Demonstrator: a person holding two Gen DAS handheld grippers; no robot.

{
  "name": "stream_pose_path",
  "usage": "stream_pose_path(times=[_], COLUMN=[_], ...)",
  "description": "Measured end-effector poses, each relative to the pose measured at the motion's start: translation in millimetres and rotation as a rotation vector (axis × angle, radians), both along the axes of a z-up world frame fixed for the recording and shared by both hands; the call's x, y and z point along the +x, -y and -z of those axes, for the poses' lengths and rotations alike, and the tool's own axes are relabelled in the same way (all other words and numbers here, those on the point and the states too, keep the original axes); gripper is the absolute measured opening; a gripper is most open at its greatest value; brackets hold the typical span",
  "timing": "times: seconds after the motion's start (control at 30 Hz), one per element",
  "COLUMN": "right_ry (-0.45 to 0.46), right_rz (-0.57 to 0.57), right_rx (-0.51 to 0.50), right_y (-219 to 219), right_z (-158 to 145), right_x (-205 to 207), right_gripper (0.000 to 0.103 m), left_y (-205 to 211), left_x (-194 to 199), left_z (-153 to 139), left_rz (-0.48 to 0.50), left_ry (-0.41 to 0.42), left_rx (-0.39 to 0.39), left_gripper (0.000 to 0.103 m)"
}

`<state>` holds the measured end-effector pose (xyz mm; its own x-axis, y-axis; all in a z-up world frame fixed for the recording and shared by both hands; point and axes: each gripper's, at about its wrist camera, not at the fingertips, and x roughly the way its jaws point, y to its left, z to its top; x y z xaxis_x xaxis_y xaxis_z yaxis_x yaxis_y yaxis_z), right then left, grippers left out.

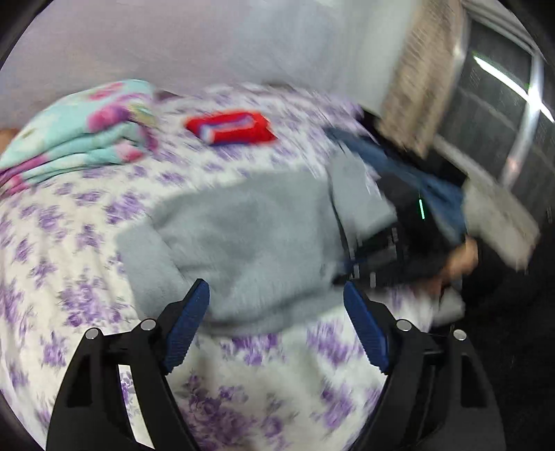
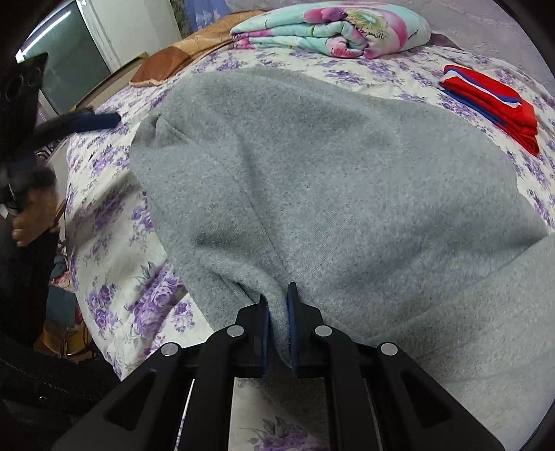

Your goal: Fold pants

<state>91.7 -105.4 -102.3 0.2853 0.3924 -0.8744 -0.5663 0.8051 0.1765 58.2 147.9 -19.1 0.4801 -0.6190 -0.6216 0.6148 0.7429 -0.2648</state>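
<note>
The grey fleece pants (image 2: 329, 180) lie spread on a bed with a purple-flowered sheet (image 2: 114, 243). My right gripper (image 2: 277, 298) is shut on a pinched fold of the pants at their near edge. In the blurred left wrist view the pants (image 1: 249, 236) lie ahead of my left gripper (image 1: 275, 295), which is open and empty, its blue pads (image 1: 189, 322) just short of the cloth's near edge. The left gripper also shows in the right wrist view (image 2: 93, 119), off the pants' left side.
A folded red garment with blue and white stripes (image 2: 492, 104) lies at the far right of the bed. A folded teal and pink floral blanket (image 2: 333, 27) sits at the back. A brown pillow (image 2: 180, 55) lies at the back left. The bed's left edge drops off near a hand (image 2: 31, 215).
</note>
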Motion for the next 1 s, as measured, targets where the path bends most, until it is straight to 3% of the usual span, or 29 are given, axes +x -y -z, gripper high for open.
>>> stream_pose_path(times=[0.07,0.13,0.17,0.2,0.23,0.3,0.33,0.37,0.47,0.57,0.63,0.7,0.77,0.83,0.87,0.93,1.0], right_ry=[0.020,0.030,0.032,0.035,0.038,0.038,0.038,0.030,0.017,0.052,0.074,0.068,0.021,-0.089,-0.086,-0.099,-0.194], right_rz=[0.000,0.005,0.009,0.012,0.014,0.021,0.023,0.018,-0.010,-0.003,0.012,0.045,0.066,0.070,0.076,0.073,0.084], right_rx=[0.000,0.004,0.008,0.013,0.017,0.020,0.016,0.016,0.038,0.080,0.105,0.102,0.076,0.050,0.047,0.027,0.086], right_y=[0,0,1,2,3,5,7,8,9,4,-1,-9,-16,-25,-27,-28,-15], right_z=[-1,-2,-2,-2,-3,-4,-5,-8,-20,-41,-49,-45,-28,3,8,-1,-19], right_x=[-4,-7,-8,-9,-10,-11,-15,-18,-31,-33,-23,-7,8,18,17,16,23], right_gripper=[0.012,0.012,0.013,0.013,0.013,0.013,0.014,0.019,0.047,0.047,0.042,0.027,0.026,0.026,0.026,0.027,0.033], left_y=[9,29,37,46,57,71,74,69,60,57,55,58,60,60,60,59,60], left_x=[10,21,23,27,32,42,51,52,45,46,41,37,42,43,42,40,38], left_z=[-9,-9,-6,0,9,35,60,71,72,71,72,73,74,75,76,78,78], left_rz=[-0.125,-0.256,-0.294,-0.338,-0.380,-0.439,-0.494,-0.511,-0.513,-0.500,-0.501,-0.498,-0.492,-0.479,-0.474,-0.470,-0.465], left_ry=[-0.043,-0.095,-0.108,-0.126,-0.148,-0.199,-0.266,-0.287,-0.257,-0.245,-0.241,-0.228,-0.215,-0.207,-0.205,-0.181,-0.162], left_rx=[-0.034,-0.019,-0.001,0.026,0.063,0.165,0.234,0.212,0.162,0.153,0.145,0.146,0.144,0.131,0.124,0.113,0.116], left_gripper=[0.077,0.076,0.069,0.052,0.043,0.006,0.004,0.003,0.003,0.003,0.003,0.003,0.003,0.003,0.002,0.002,0.002])
